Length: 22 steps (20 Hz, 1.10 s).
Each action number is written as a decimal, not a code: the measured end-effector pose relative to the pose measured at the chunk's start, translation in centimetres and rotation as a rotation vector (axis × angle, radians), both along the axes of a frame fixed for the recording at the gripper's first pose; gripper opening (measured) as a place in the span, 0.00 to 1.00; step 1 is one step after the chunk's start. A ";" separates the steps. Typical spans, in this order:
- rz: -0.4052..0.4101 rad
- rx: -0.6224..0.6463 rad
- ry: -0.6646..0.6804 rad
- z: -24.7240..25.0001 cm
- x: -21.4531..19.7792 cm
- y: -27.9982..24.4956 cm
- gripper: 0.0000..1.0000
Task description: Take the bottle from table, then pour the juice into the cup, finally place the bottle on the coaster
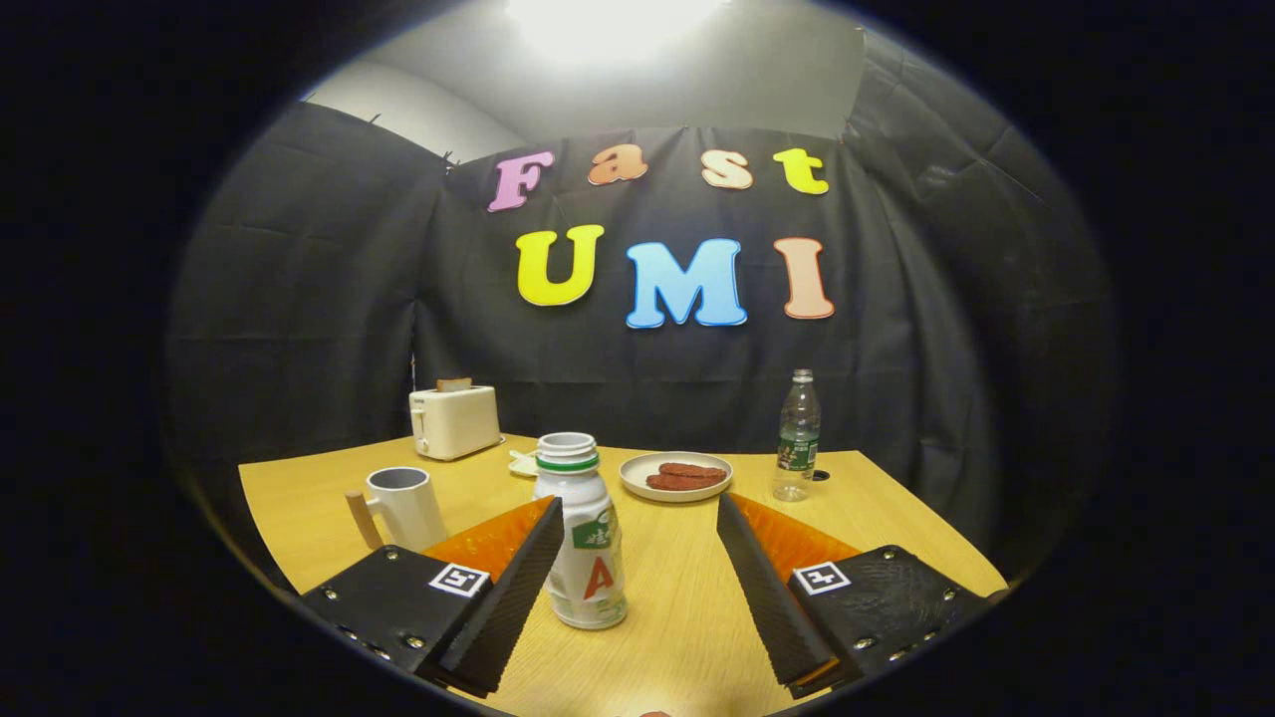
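Note:
A white juice bottle with a green collar and no cap stands upright on the wooden table. It is between the fingers of my gripper, right against the left finger and well apart from the right finger. The gripper is open. A white cup with a wooden handle stands to the left, just beyond the left finger. A small pale flat piece, possibly the coaster, lies behind the bottle and is partly hidden by it.
A plate with two sausages lies beyond the fingers. A clear water bottle stands at the back right, and a cream toaster at the back left. The table's far edge meets the black cloth wall.

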<state>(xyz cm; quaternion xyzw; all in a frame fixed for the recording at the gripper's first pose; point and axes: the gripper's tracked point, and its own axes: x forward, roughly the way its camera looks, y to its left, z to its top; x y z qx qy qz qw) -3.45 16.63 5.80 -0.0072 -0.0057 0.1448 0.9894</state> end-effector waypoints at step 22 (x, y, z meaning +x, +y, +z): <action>-0.012 0.003 0.128 -5.1 4.7 4.9 0.89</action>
